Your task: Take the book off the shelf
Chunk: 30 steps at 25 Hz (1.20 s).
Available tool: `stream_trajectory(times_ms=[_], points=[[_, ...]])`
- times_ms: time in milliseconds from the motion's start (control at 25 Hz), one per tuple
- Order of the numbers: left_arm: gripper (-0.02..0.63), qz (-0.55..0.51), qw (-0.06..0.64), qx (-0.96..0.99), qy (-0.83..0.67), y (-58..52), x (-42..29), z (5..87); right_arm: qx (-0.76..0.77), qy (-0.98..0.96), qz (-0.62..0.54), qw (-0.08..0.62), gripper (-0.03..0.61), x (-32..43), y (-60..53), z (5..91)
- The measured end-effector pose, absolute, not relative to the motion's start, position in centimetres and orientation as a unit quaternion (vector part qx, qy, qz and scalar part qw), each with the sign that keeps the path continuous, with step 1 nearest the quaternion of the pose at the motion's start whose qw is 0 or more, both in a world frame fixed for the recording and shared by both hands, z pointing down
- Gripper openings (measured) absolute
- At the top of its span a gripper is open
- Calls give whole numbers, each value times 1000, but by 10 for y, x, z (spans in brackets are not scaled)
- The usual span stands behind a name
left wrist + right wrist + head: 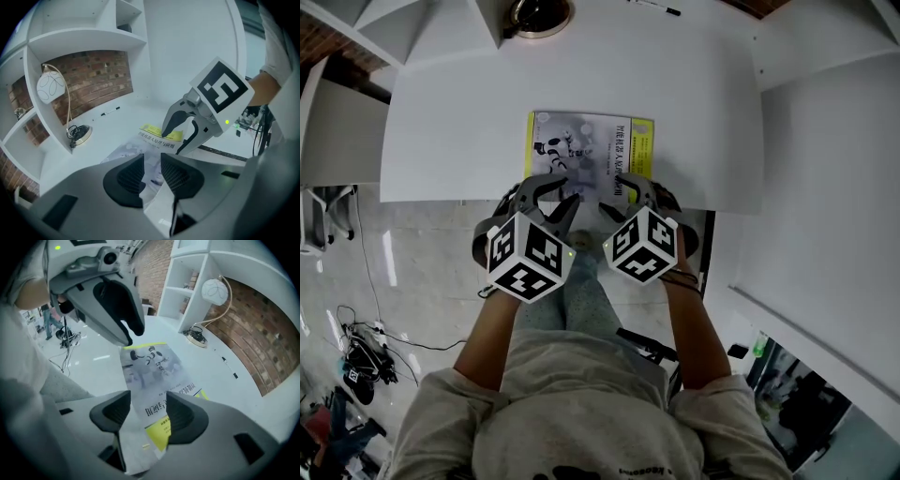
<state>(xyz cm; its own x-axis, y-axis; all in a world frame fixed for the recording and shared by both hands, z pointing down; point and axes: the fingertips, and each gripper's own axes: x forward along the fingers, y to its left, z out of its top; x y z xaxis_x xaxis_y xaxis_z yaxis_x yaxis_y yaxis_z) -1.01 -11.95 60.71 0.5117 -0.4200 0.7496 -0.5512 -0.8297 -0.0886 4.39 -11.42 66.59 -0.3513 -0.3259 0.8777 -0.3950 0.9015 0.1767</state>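
Book [591, 141] lies flat at 12 o'clock; my left tongs [558, 194] and right tongs [628, 192], both apart, hover at its near edge.

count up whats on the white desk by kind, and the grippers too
book: 1
lamp: 1
pen: 1
grippers: 2 (left gripper, right gripper)
total: 5

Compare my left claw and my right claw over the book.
The left claw has its jaws closer together; the right claw stands wider. Between the left claw's jaws the book shows grey cover; between the right claw's, a yellow patch too. Both are open above the book's near edge, gripping nothing.
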Motion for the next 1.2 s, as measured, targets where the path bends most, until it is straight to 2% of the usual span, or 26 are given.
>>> stream_trajectory(times_ms=[200,640,800,1200], points=[[107,401,72,862,-300,-124,-14,597,266,-844,71,461,242,39,-118,642],[74,331,95,880,-327,-121,-5,560,374,-861,101,329,57,38,-125,582],[55,307,84,884,-343,-123,-4,538,411,-864,101,274,38,41,-125,555],[11,223,63,895,-381,-126,1,479,463,-858,84,205,25,52,-126,499]])
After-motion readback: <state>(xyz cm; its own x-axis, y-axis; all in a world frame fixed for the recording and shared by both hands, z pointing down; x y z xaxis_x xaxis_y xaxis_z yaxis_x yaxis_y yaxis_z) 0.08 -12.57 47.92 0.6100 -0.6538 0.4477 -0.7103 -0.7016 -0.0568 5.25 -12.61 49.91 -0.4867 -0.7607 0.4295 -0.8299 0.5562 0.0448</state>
